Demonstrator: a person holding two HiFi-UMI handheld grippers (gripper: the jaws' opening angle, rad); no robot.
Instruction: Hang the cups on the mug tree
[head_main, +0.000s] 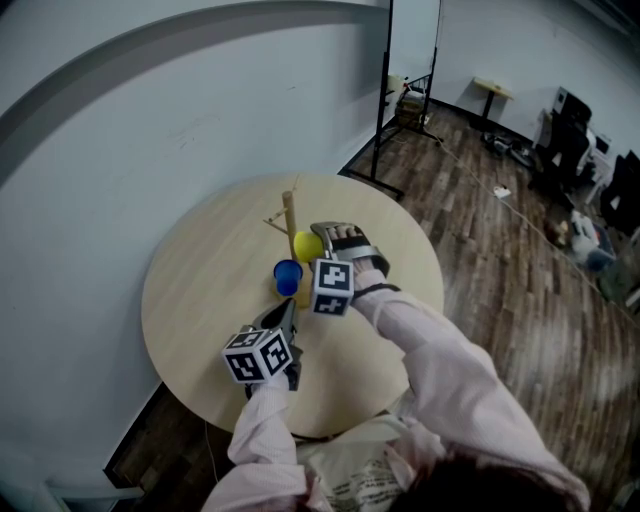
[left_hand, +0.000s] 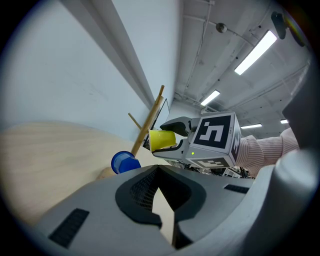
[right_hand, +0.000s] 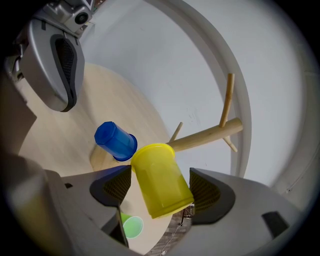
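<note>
Progress: blue cup (right_hand: 115, 141) hung low on the mug tree (right_hand: 207, 136), yellow cup (right_hand: 157, 170) seemingly seated on a peg between the spread, released jaws of the right gripper (right_hand: 160, 186). Left gripper (left_hand: 159, 172) clenched on nothing. Remaining: backing away, checking the hang.

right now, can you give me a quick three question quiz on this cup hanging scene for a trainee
1. True or false: the left tool holds the blue plastic cup.
2. Which cup sits between the right tool's jaws? A) blue B) yellow C) red
3. In one word, what shape is the light wooden table?

Key:
1. False. The left tool is empty.
2. B, the yellow plastic cup.
3. Round.
</note>
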